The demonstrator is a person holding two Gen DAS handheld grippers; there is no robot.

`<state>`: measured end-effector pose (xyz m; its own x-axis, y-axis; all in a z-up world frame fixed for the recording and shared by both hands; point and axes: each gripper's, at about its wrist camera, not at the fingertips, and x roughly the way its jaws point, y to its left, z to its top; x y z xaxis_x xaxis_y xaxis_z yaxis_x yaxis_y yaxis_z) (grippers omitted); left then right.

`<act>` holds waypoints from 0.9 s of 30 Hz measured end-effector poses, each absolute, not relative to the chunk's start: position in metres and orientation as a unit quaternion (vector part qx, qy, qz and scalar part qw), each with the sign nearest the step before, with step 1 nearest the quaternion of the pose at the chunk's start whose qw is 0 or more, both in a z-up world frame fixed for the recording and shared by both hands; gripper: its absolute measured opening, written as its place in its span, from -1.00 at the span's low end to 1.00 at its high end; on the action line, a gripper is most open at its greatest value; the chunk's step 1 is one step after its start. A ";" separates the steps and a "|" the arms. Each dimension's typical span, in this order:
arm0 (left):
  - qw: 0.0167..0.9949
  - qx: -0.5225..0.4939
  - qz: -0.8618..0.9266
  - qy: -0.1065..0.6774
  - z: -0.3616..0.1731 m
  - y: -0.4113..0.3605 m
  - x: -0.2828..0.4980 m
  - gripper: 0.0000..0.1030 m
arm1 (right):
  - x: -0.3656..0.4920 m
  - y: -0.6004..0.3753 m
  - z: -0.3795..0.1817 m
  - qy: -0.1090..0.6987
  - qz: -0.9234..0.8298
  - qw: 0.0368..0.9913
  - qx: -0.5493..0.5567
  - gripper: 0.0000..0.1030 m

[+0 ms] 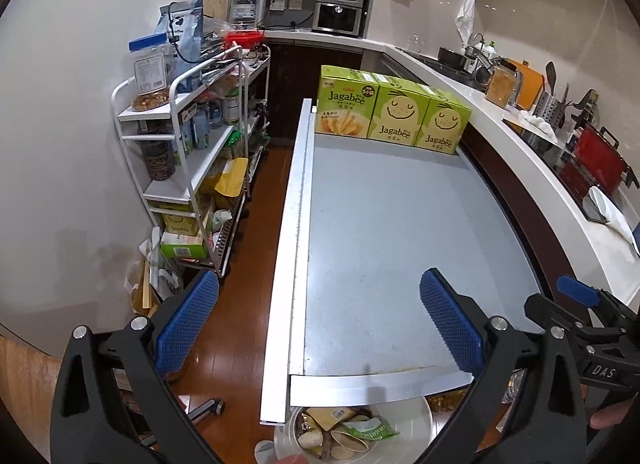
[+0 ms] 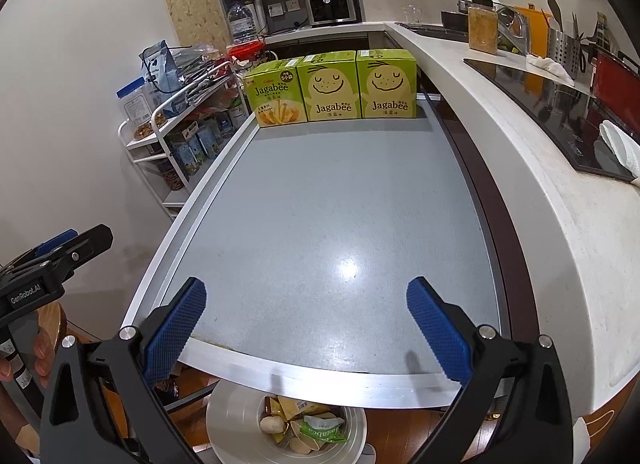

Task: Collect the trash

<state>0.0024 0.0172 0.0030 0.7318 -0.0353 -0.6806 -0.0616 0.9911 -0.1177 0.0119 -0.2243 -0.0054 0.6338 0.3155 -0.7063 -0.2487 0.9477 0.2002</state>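
A white round bin (image 1: 416, 420) stands on the floor below the table's near edge; it also shows in the right wrist view (image 2: 228, 416). It holds trash: a green Jagabee wrapper (image 1: 370, 430) (image 2: 322, 432), a yellow packet (image 1: 326, 414) (image 2: 296, 408), paper cups (image 2: 300, 442) and a crumpled ball (image 2: 270, 424). My left gripper (image 1: 320, 304) is open and empty, above the table's near left corner. My right gripper (image 2: 306, 312) is open and empty, above the table's near edge. The grey table top (image 2: 328, 204) is bare apart from the boxes.
Three green Jagabee boxes (image 1: 390, 108) (image 2: 332, 86) stand in a row at the table's far end. A white shelf cart (image 1: 188, 152) full of goods stands left. A white counter (image 2: 500, 144) with a cooktop (image 2: 560, 104) and utensils runs along the right.
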 end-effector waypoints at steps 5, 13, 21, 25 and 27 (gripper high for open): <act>0.924 -0.083 0.008 0.374 0.003 0.021 0.004 0.97 | 0.013 -0.225 -0.005 0.397 0.153 0.904 0.042 0.91; 0.925 -0.075 0.002 0.373 0.010 0.018 0.011 0.97 | 0.014 -0.225 0.000 0.390 0.150 0.908 0.034 0.91; 0.927 -0.076 0.010 0.367 0.017 0.018 0.016 0.97 | 0.021 -0.227 0.007 0.382 0.148 0.912 0.034 0.91; 0.925 -0.082 0.011 0.371 0.017 0.019 0.018 0.97 | 0.022 -0.225 0.010 0.380 0.149 0.913 0.030 0.91; 0.924 -0.081 0.014 0.374 0.016 0.019 0.019 0.97 | 0.023 -0.223 0.011 0.379 0.150 0.913 0.027 0.91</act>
